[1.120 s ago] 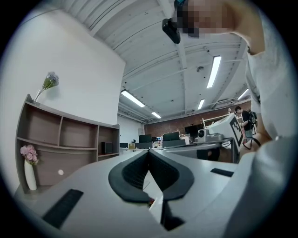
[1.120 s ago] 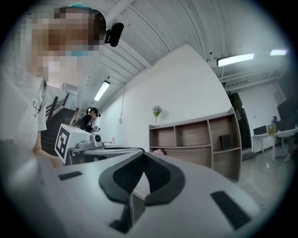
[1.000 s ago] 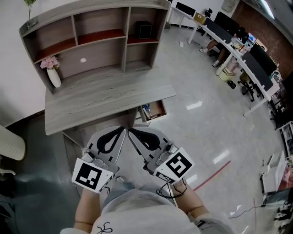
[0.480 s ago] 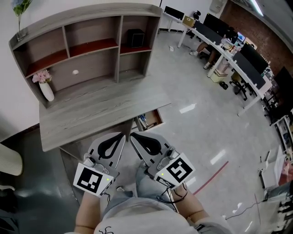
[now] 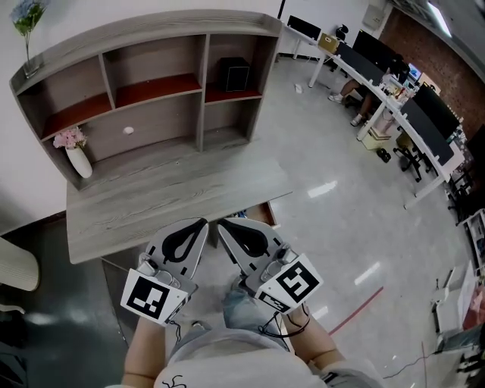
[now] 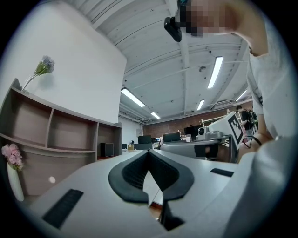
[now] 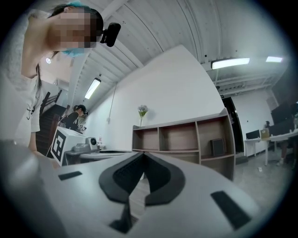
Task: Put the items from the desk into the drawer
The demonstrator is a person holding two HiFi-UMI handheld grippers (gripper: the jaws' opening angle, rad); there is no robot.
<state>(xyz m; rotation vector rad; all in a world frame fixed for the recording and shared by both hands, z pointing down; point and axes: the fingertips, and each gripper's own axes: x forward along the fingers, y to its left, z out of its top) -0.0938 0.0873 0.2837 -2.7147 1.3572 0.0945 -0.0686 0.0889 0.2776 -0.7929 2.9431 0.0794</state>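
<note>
While the person stands back from the bench, both tools sit tight against the body. The left gripper (image 5: 203, 223) has its jaws pressed together on nothing, and the right gripper (image 5: 221, 223) beside it is the same, closed and empty, the two tips almost meeting. Just past those tips, a sliver of the drawer (image 5: 262, 213) peeks out under the bench's front edge, on the right; what's in it I can't make out. Now the bench (image 5: 174, 193) itself: grey wood, mostly bare across the front. At its back left corner stands a white vase of pink flowers (image 5: 79, 155), tucked against the shelf unit (image 5: 203, 83). A small white round thing (image 5: 129, 130) shows in the unit's lower middle bay. Higher up, in the top right compartment, there's a black box (image 5: 236, 74). On the very top, far left, a stemmed flower (image 5: 26, 19) stands upright. Beyond, across the shiny floor (image 5: 341, 204), run rows of office desks with monitors (image 5: 394, 87).
</note>
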